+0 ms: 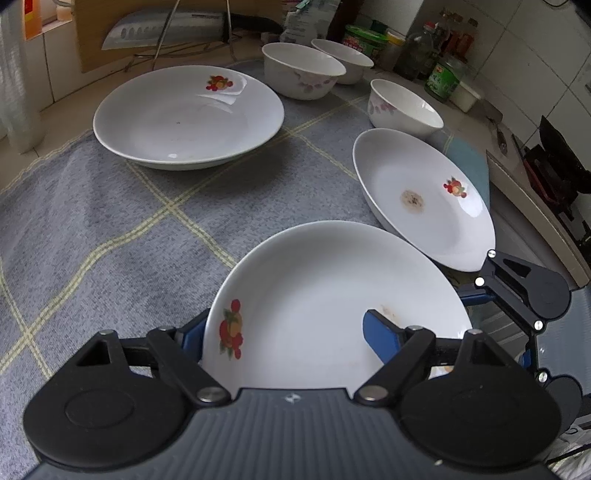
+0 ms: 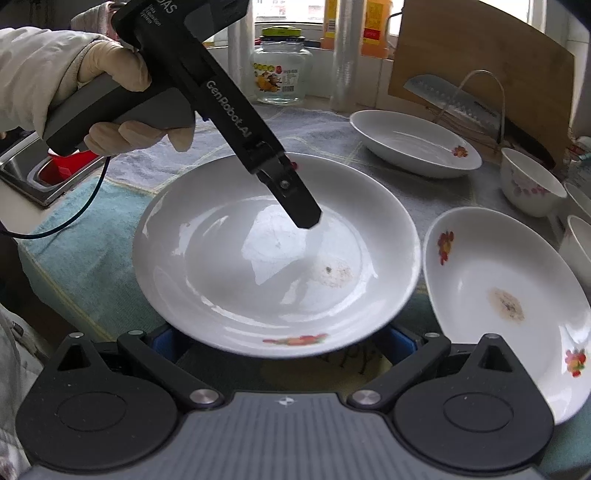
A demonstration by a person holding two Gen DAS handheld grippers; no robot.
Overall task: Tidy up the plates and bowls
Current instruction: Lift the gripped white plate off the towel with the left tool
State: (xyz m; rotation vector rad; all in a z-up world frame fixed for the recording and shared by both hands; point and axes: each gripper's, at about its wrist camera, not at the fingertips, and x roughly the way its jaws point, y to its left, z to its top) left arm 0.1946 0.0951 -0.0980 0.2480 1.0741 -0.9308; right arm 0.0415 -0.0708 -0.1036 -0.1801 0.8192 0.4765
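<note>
A white fruit-print plate (image 1: 325, 288) (image 2: 258, 266) sits between my left gripper's (image 1: 284, 325) jaws. One blue pad rests inside the dish, the other is outside its left rim, and both press on it. From the right wrist view its upper finger (image 2: 299, 206) lies in the plate. My right gripper (image 2: 280, 343) is open, its blue pads spread wide under the plate's near rim. A stained plate (image 1: 424, 199) (image 2: 498, 288) lies to the right, and a third plate (image 1: 184, 114) (image 2: 413, 144) sits farther back. Three bowls (image 1: 303, 70) (image 1: 343, 61) (image 1: 404, 107) stand behind.
A grey checked cloth (image 1: 110, 221) covers the counter. A cleaver (image 1: 166, 26) leans on a wire rack before a cutting board. Jars and bottles (image 1: 443, 74) crowd the back right, with a stove (image 1: 554, 166) beside them. A gloved hand (image 2: 110, 62), glass jar (image 2: 280, 70) and sink (image 2: 37, 177) are on the left.
</note>
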